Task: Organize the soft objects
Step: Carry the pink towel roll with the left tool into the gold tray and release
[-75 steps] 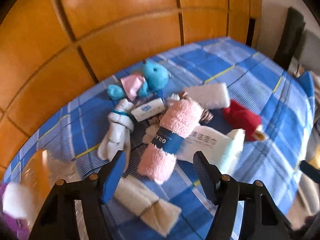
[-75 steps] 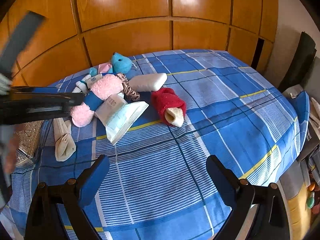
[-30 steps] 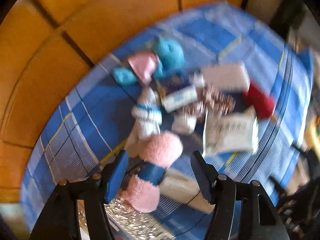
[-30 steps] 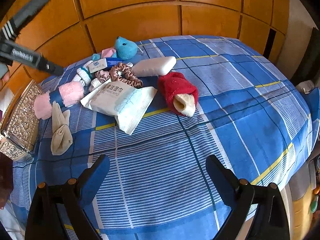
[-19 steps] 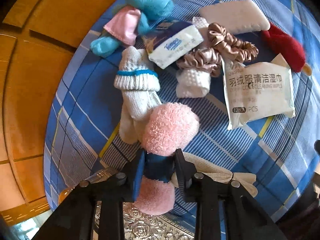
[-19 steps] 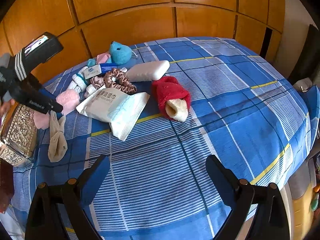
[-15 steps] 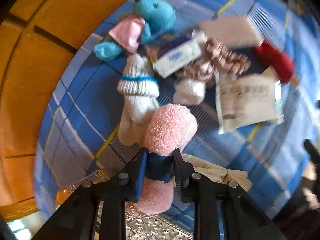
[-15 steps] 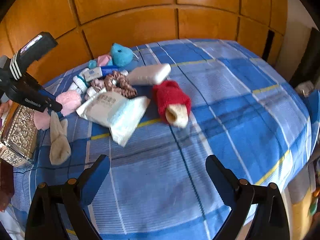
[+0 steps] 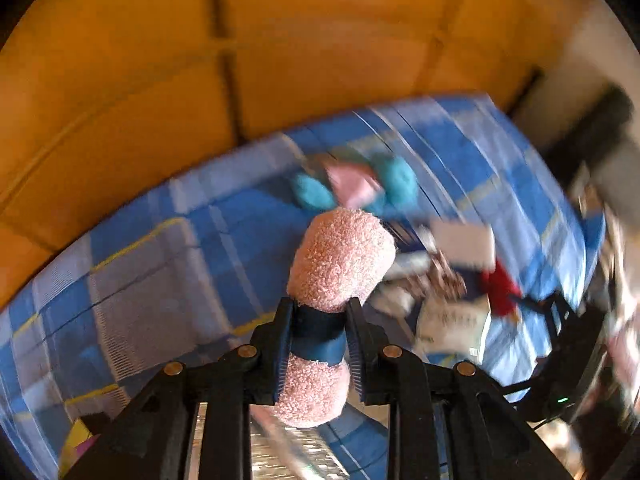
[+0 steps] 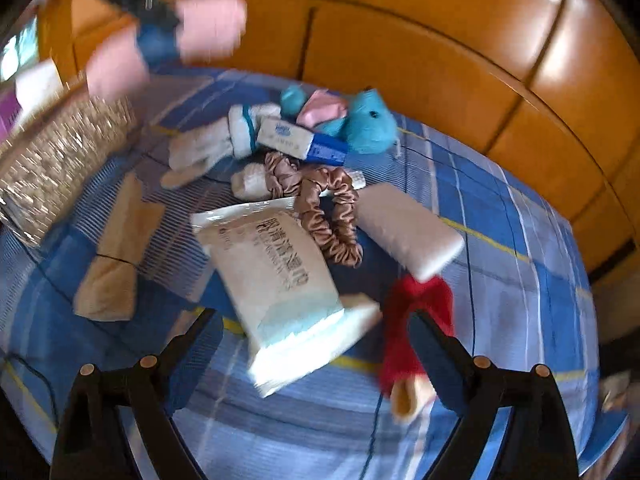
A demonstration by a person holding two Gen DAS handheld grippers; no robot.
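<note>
My left gripper (image 9: 319, 335) is clamped on the dark band of the pink towel roll (image 9: 340, 258), which I hold up off the blue checked bedspread (image 9: 132, 288). My right gripper (image 10: 316, 338) hangs wide open and empty over the wipes packet (image 10: 276, 268). Around the packet lie a red sock (image 10: 416, 320), brown scrunchies (image 10: 320, 204), a white pad (image 10: 408, 228), a beige cloth (image 10: 120, 256) and a teal plush toy (image 10: 364, 124). A glittery box (image 10: 60, 160) sits at the left.
</note>
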